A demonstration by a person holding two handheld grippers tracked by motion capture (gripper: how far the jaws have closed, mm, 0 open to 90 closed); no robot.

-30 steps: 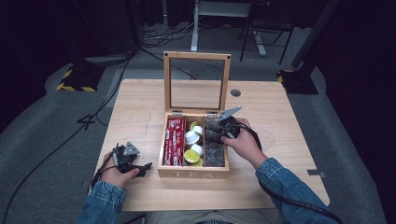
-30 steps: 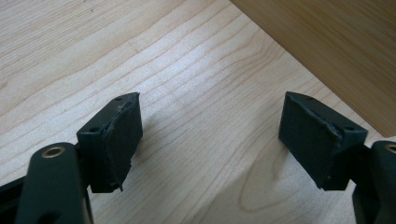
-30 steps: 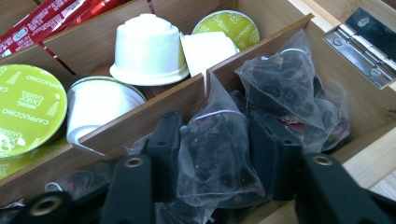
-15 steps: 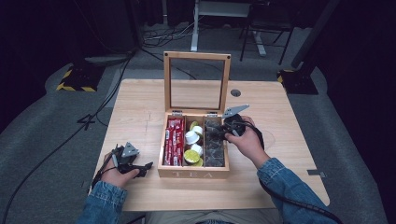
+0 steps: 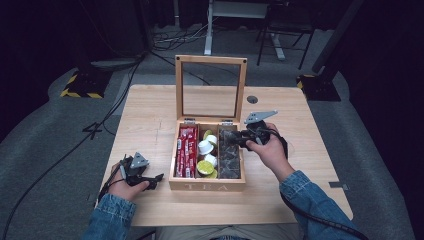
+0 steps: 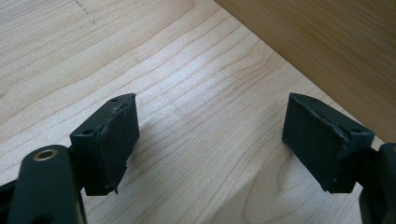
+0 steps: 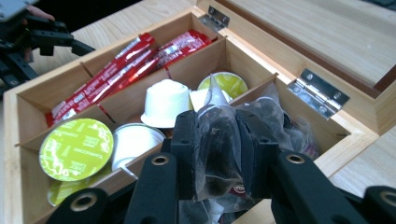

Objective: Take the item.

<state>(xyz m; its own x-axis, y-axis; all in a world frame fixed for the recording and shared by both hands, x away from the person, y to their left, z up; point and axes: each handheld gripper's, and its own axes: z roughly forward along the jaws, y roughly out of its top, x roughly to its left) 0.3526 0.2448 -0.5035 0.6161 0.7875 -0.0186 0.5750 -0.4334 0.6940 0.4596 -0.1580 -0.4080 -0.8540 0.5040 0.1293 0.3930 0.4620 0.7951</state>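
Three compartments divide the wooden tea box (image 5: pixel 207 186), which stands open in the middle of the desk (image 5: pixel 150 115) with its glass-paned lid (image 5: pixel 210 89) upright at the back. On the person's left, the first compartment holds red stick packets (image 7: pixel 122 70) laid lengthwise. In the middle one lie small pods, some white (image 7: pixel 166 102) and some showing lime-green foil tops (image 7: pixel 77 148); thin wooden dividers cut it into smaller cells. On the right, the third is stuffed with dark tea bags in clear wrappers (image 5: pixel 229 155).

One of those bags, a clear-wrapped tea bag (image 7: pixel 218 144), is pinched between the pads of the right claw (image 7: pixel 217 154), which has just been closing on it. In the right gripper view the bag sits just above its own compartment, close over the other wrappers there. From the high view, the right claw (image 5: pixel 239 141) hangs over that right compartment.

Well apart from it, the left claw (image 6: pixel 210 140) rests low over bare desk beside the box wall, its jaws spread with nothing between them.
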